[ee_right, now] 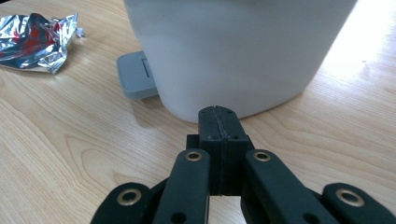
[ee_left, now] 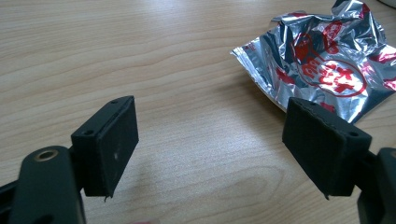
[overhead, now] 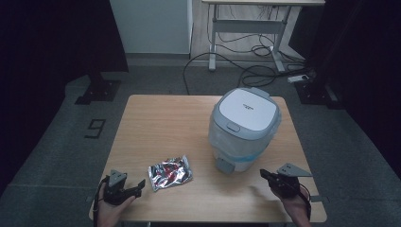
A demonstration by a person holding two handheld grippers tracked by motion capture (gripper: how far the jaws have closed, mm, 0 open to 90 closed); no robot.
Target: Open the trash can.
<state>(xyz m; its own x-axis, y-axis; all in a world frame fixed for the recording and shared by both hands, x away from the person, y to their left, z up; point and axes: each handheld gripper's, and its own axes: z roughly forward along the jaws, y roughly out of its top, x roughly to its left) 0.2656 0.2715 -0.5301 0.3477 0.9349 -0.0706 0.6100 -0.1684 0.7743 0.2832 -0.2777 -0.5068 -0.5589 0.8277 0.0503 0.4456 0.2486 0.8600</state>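
two hand-held grippers sat low on the surface (overhead: pixel 156 113). the left hand-held gripper (ee_left: pixel 210 144) was released, jaws wide apart, and the shiny wrapper (ee_left: pixel 322 60) lay just ahead of it, a bit to its right, close by. the right hand-held gripper (ee_right: pixel 219 116) was clenched on nothing, pointing at the bin (ee_right: pixel 238 42), its pedal (ee_right: pixel 135 74) to one side. the left one was nearer the wrapper.

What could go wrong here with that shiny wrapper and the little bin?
1. The crumpled foil wrapper lies flat on the table; the open left claw might just push it along instead of pinching it.
2. The bin has its lid closed, so the wrapper cannot go in until the grey pedal is pressed.
3. The shut right claw sits close to the bin and could nudge it.
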